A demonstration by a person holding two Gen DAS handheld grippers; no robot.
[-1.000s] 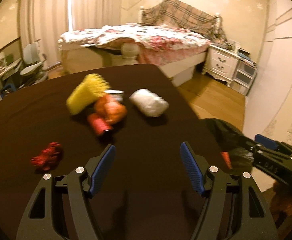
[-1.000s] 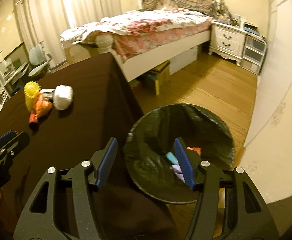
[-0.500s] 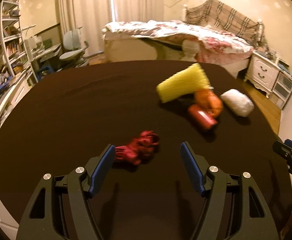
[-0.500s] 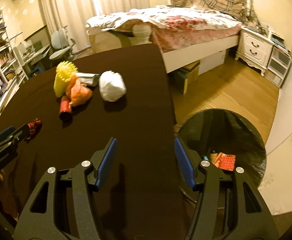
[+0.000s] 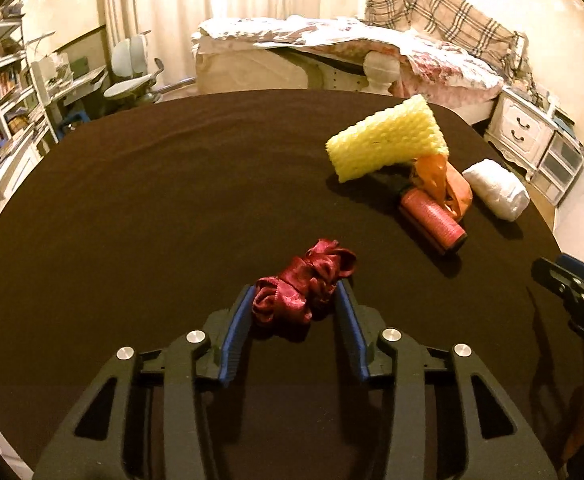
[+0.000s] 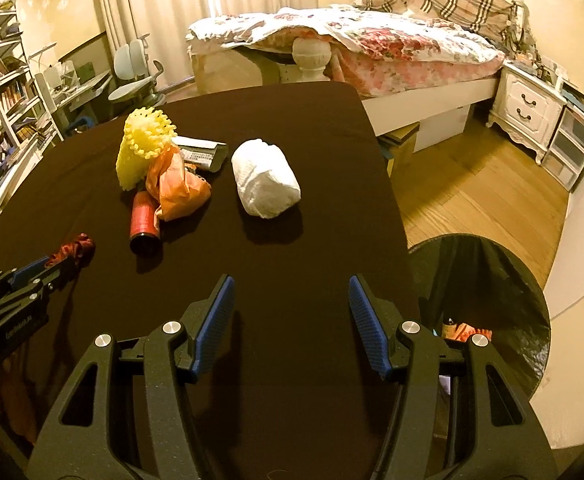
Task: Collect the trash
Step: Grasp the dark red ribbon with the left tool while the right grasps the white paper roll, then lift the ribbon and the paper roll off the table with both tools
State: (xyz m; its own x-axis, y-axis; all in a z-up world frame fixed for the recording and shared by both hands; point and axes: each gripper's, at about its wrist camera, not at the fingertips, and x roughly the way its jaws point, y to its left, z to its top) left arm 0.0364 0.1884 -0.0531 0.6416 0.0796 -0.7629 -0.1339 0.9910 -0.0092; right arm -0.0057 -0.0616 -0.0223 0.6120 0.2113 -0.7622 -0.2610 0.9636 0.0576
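A crumpled dark red ribbon (image 5: 304, 284) lies on the dark brown table (image 5: 151, 208), and my left gripper (image 5: 294, 298) is closed around it, fingers touching both sides. The ribbon (image 6: 73, 250) and left gripper (image 6: 35, 276) also show in the right wrist view. Further right lie a yellow foam net (image 5: 388, 142), an orange plastic bag (image 5: 444, 184), a red cylinder (image 5: 432, 220) and a white wad (image 5: 496, 190). My right gripper (image 6: 292, 308) is open and empty over the table's near right part, with the white wad (image 6: 265, 182) ahead of it.
A bin lined with a black bag (image 6: 488, 276) stands on the floor just right of the table edge, with trash inside. A flat dark packet (image 6: 201, 152) lies behind the orange bag (image 6: 177, 184). A bed (image 6: 372, 48) and a white nightstand (image 6: 528, 112) are beyond.
My left gripper swung left from the pile to the red ribbon and closed on it. My right gripper swung left from over the bin to over the table.
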